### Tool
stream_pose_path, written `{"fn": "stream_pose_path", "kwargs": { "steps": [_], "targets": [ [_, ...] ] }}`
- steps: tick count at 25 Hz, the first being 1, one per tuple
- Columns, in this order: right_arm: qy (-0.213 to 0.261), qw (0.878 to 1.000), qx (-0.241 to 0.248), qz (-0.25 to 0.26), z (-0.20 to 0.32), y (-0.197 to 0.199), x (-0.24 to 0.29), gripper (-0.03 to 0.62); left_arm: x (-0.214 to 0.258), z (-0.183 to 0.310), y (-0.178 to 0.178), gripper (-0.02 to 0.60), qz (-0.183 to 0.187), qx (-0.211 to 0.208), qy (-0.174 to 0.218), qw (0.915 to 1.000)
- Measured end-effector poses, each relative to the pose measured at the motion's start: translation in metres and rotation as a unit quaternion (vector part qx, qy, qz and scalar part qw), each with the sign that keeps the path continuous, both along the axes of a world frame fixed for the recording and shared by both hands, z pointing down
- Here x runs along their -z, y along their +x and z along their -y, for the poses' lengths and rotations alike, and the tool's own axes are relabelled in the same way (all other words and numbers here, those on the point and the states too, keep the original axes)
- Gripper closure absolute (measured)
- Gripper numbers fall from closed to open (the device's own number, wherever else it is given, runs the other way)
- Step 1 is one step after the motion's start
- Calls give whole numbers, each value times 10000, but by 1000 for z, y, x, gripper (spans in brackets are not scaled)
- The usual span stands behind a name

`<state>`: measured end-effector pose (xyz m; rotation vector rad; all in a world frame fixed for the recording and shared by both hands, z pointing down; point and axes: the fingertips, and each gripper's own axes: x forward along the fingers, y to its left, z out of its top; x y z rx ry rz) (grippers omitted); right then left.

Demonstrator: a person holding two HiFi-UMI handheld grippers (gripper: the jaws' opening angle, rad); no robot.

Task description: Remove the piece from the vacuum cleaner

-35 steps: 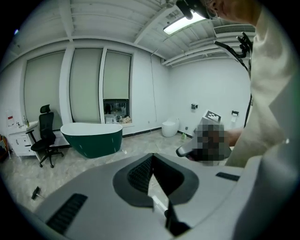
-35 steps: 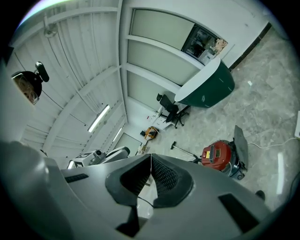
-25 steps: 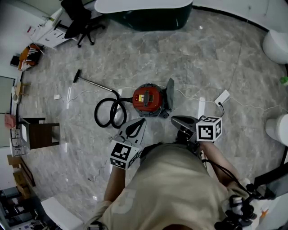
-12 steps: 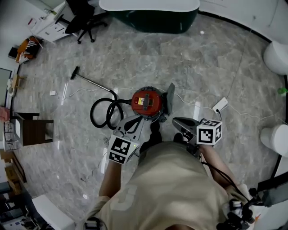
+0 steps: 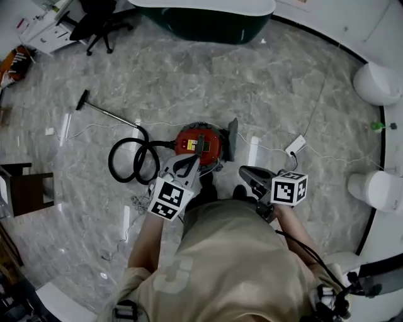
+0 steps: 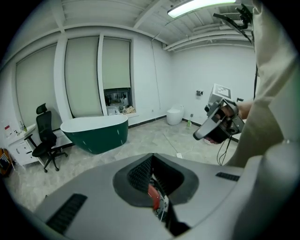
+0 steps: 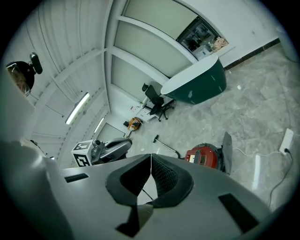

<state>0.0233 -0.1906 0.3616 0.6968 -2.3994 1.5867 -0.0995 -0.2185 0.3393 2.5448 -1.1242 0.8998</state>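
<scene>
A round red vacuum cleaner (image 5: 198, 141) lies on the marble floor, with a grey panel (image 5: 232, 138) standing upright at its right side. Its black hose (image 5: 129, 162) coils to the left, and the wand ends in a floor head (image 5: 82, 99). My left gripper (image 5: 192, 158) is shut and empty, its tip over the vacuum's near edge. A sliver of the red vacuum (image 6: 153, 197) shows below the left gripper (image 6: 152, 156) in its own view. My right gripper (image 5: 243, 170), shut and empty, hangs right of the vacuum. From the right gripper (image 7: 151, 155) the vacuum (image 7: 204, 156) lies ahead.
A white power strip (image 5: 294, 146) and its cables lie right of the vacuum. A green bathtub (image 5: 201, 19) and an office chair (image 5: 94, 25) stand at the far side. White fixtures (image 5: 376, 82) line the right wall. A dark stool (image 5: 16, 188) sits at the left.
The person has stepped toward the vacuum, which now lies closer below. Both grippers moved forward, and the left tip has come over the vacuum's near edge.
</scene>
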Motion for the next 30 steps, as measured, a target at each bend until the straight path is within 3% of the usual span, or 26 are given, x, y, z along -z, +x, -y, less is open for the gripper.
{"fn": "stream_pose_path", "kwargs": {
  "steps": [3, 7, 17, 25, 30],
  "targets": [
    [-191, 9993, -106, -319, 3, -15, -11, 589, -17, 8, -16, 586, 218, -271, -14, 9994],
    [-287, 9976, -274, -562, 9, -33, -23, 589, -36, 18, -32, 586, -45, -503, -253, 9984],
    [-554, 9931, -458, -932, 35, -39, -51, 589, -80, 47, -33, 586, 2, -823, -664, 9944],
    [-879, 9873, -144, -1315, 65, -24, -142, 589, -128, 65, -11, 586, 460, -1077, -966, 9884],
    [-1037, 9757, 366, -1894, 68, -18, -226, 589, -174, 63, -4, 586, 385, -969, -1300, 9860]
  ]
}}
